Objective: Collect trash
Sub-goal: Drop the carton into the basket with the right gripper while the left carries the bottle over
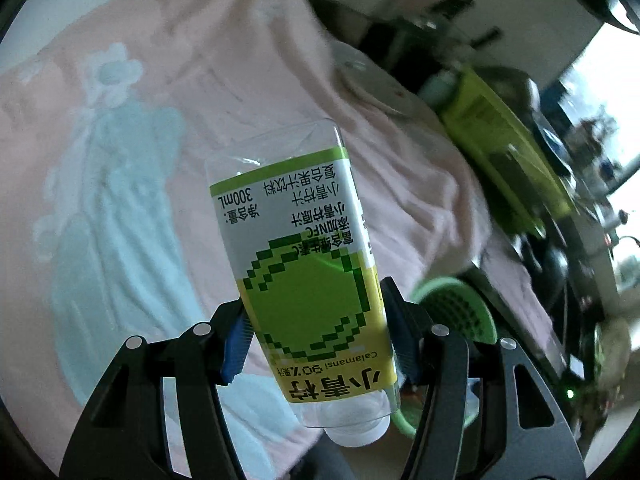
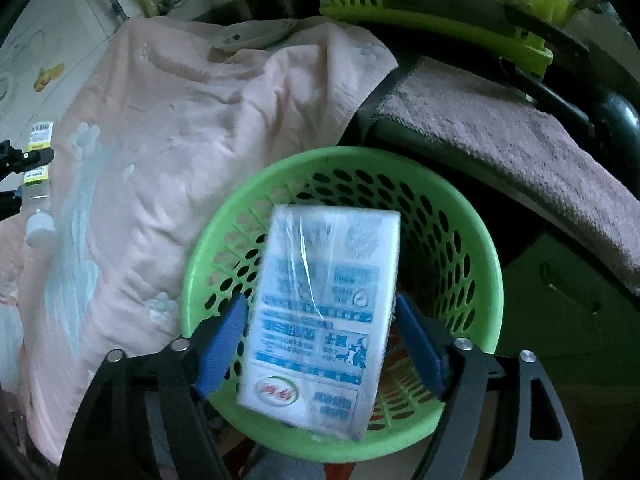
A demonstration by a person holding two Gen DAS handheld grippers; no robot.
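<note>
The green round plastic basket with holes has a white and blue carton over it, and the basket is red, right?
Not quite. The round plastic basket with holes is green, not red. The right wrist view shows it, with the white and blue carton over it, between the blue pads of the right gripper.

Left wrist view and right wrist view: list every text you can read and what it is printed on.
Juice bottle held in the left tool, label upside down:
"小青柠"
"Calamansi 90%果汁"
"300mL"
"小青柠汁"
"复合果汁饮料"
"添加NFC"
"小青柠原汁"
A further line above the pixel lime is too blurred to be sure of.
White and blue carton between the right tool's fingers, above the green basket: blue panels and a red oval logo, all too blurred to read.
</note>
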